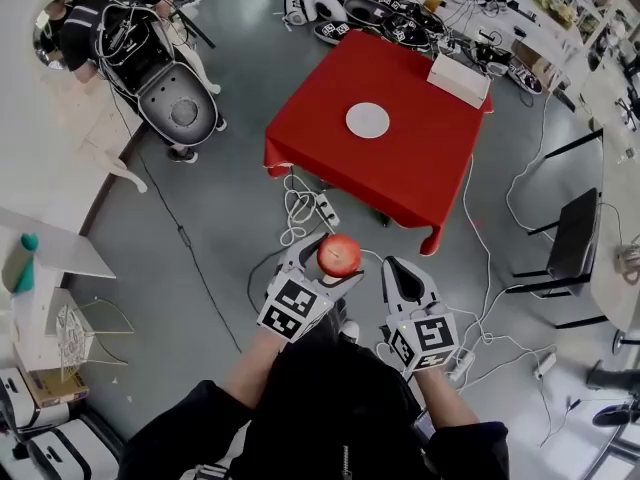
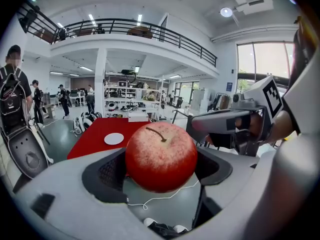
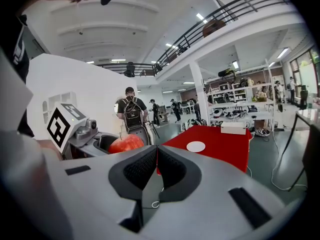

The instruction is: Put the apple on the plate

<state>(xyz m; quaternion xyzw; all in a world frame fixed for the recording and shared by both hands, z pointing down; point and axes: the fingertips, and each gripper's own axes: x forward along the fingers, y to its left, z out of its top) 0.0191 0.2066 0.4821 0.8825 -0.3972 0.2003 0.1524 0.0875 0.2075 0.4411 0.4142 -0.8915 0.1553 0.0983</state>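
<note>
1. Table (image 1: 420, 173) sits upper centre-right in head view.
2. Plate (image 1: 368, 120) on table, near its middle.
3. Box (image 1: 459, 79) on table's upper-right corner.
4. Apple (image 1: 339, 255) lower centre, below table, between left gripper (image 1: 331, 269) jaws.
5. Right gripper (image 1: 398, 269) just right of left gripper, apart from apple.

Square table under red cloth (image 1: 400, 178) on smooth grey floor (image 1: 230, 218). Right of table, black chair (image 1: 575, 233); behind and above table, white mezzanine with black railing (image 2: 125, 40).

Head view downward, gripper views share plate (image 1: 368, 120)
</note>
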